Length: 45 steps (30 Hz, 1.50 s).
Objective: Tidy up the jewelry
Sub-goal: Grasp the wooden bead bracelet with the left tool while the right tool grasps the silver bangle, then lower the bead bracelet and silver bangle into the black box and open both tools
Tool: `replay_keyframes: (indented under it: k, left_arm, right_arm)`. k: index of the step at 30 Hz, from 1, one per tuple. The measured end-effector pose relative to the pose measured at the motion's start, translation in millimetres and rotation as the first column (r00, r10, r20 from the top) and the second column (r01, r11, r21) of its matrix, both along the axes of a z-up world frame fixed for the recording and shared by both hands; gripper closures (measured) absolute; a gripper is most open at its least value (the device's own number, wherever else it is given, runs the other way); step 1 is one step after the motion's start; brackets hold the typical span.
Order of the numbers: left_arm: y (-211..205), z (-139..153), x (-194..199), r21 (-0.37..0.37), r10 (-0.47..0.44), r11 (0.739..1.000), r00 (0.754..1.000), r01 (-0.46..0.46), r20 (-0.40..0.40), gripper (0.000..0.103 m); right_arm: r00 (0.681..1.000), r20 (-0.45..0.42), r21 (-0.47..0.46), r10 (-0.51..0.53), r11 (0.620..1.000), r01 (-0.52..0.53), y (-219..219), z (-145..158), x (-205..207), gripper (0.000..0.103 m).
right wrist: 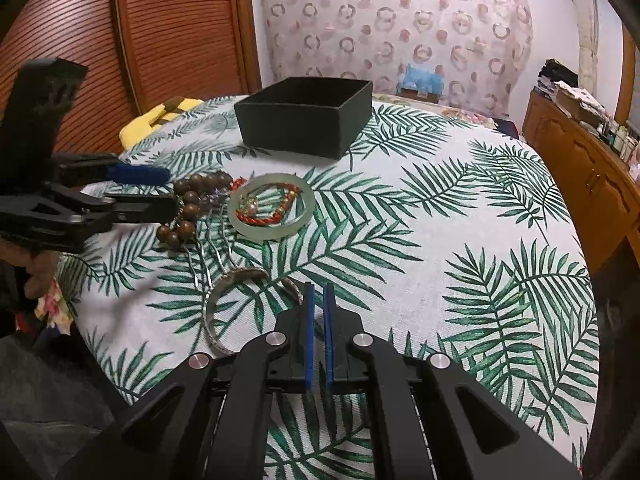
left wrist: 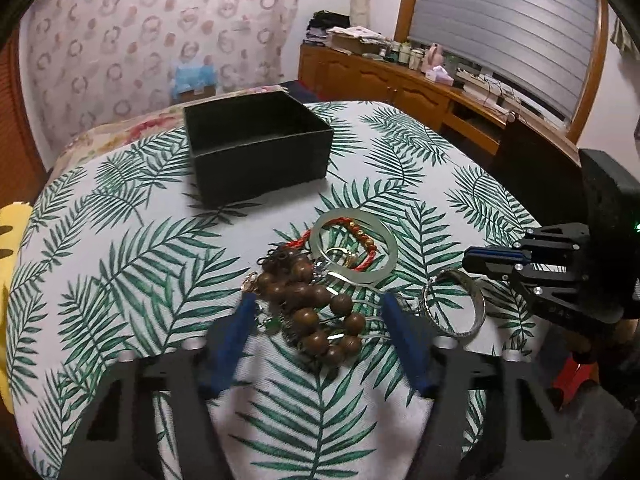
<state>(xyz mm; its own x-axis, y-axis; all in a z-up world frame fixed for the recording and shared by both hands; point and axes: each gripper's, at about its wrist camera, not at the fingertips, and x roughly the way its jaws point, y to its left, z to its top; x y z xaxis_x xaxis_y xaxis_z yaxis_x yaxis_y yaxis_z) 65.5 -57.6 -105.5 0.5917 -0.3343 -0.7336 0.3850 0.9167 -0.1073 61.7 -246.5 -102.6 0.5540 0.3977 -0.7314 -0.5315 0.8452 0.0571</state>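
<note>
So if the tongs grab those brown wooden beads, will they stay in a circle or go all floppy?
Probably floppy: the brown wooden bead bracelet lies bunched in a crooked heap, not a neat ring like the pale green bangle. The round beads look smooth, so they might slip. It also touches the silver chain, which may drag along.

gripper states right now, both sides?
Left tongs: open, straddling the wooden bead bracelet, pads not pressing on it.
Right tongs: shut, nothing between the pads; the silver bangle lies just beside them.
</note>
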Motion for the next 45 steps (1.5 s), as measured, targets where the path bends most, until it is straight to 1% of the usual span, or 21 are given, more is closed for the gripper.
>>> replay_keyframes:
  k: [1,2,3,7,9,14,16,17,19,22,26,32,38,45]
  left_arm:
    - [-1.4,-1.0,1.4,0.003,-0.002,1.000,1.000,0.002,-0.004,0.062]
    - [-2.3,-1.9,2.6,0.006,-0.001,1.000,1.000,0.001,-0.006,0.071]
    - [-3.1,-2.9,3.9,0.013,0.003,1.000,1.000,-0.003,-0.007,0.076]
    - [1.6,-4.1,7.6,0.010,0.023,1.000,1.000,-0.023,-0.007,0.084]
    - [4.7,-4.0,8.8,-0.007,0.026,1.000,1.000,-0.026,-0.012,0.084]
    - [6.0,-3.6,10.2,-0.005,0.027,1.000,1.000,-0.027,-0.011,0.084]
    - [5.5,-2.5,10.0,-0.002,0.026,1.000,1.000,-0.026,-0.002,0.086]
    - [5.6,-0.9,9.7,-0.003,0.026,1.000,1.000,-0.026,0.006,0.091]
    - [6.1,5.7,8.4,0.001,0.036,0.999,0.999,-0.036,0.030,0.091]
    - [8.8,18.1,5.9,-0.022,0.038,0.999,0.998,-0.037,0.059,0.091]
    - [11.6,36.8,2.9,-0.048,0.043,0.998,0.994,-0.039,0.104,0.091]
    - [13.3,63.2,1.8,-0.070,0.055,0.997,0.984,-0.044,0.169,0.091]
    - [15.9,77.3,6.9,-0.082,0.058,0.996,0.978,-0.042,0.201,0.091]
    - [18.7,91.7,17.0,-0.055,0.070,0.997,0.968,-0.058,0.241,0.091]
  right_arm:
    - [1.000,0.000,0.004,0.002,1.000,-0.002,0.6,1.0,-1.0,0.098]
    - [1.000,0.000,0.007,0.007,1.000,-0.007,1.2,1.7,-1.3,0.098]
    - [1.000,-0.001,0.007,0.011,1.000,-0.011,1.8,1.9,-2.2,0.098]
    - [1.000,-0.014,-0.002,0.027,1.000,-0.027,6.7,-0.9,-2.9,0.098]
    - [0.999,-0.023,-0.011,0.032,0.999,-0.033,9.1,-3.4,-2.9,0.097]
    - [0.999,-0.037,-0.024,0.036,0.999,-0.037,11.6,-9.3,-1.4,0.094]
    - [0.998,-0.039,-0.024,0.038,0.999,-0.039,12.3,-10.4,-0.6,0.093]
    - [0.998,-0.038,-0.025,0.039,0.999,-0.040,11.9,-10.7,-0.5,0.093]
    - [0.998,-0.034,-0.028,0.046,0.999,-0.047,12.3,-10.9,-0.5,0.093]
    - [0.998,-0.026,-0.033,0.052,0.998,-0.053,11.6,-10.8,0.1,0.097]
    - [0.999,-0.015,-0.042,0.047,0.998,-0.048,10.8,-9.7,1.1,0.098]
    - [0.999,0.017,-0.031,0.029,0.999,-0.028,7.5,-0.2,6.7,0.098]
    - [0.997,0.064,-0.030,0.031,0.999,-0.029,11.7,16.2,14.4,0.098]
    - [0.993,0.111,-0.034,0.050,0.998,-0.046,23.2,34.3,33.3,0.098]
